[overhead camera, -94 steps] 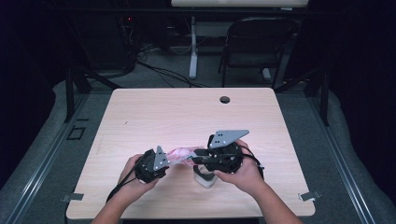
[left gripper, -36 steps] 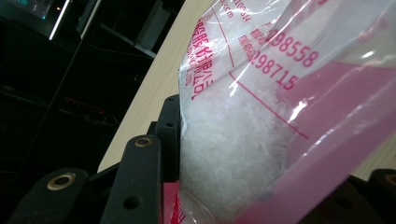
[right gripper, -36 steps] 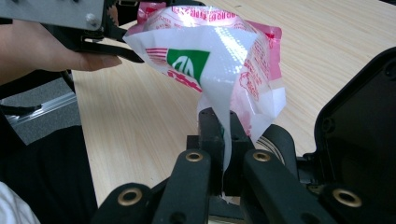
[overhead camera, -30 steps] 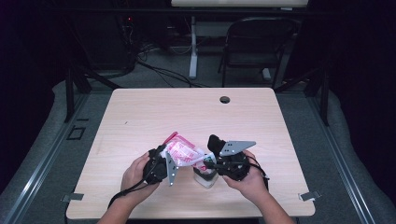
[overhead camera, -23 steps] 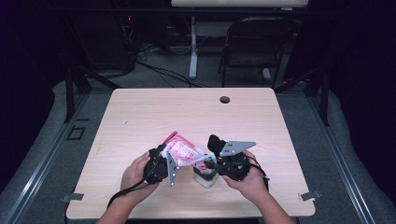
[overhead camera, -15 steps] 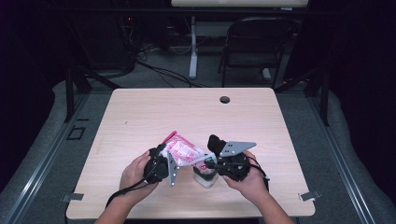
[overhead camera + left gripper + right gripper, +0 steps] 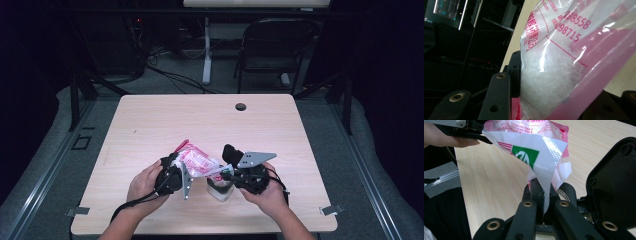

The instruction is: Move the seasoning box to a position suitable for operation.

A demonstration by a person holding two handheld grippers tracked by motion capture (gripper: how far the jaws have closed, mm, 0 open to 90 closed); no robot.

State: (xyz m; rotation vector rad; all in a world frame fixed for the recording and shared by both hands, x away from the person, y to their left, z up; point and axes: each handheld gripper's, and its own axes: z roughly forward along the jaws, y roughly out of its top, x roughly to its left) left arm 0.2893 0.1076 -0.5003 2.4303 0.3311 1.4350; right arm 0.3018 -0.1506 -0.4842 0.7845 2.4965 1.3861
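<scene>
Since ~3 s back: bag (image 7: 196, 161) lifted, L tongs (image 7: 186, 172) shifted right under it; no change last sec. L tongs half-closed round bag body, R tongs (image 7: 223, 175) pinched tight on corner flap. Bag above desk (image 7: 150, 125), over small white container (image 7: 220, 190). Step: prob tear/pour; next needs steady pull apart, aim at container. Dark room, chair (image 7: 272, 47) behind
</scene>
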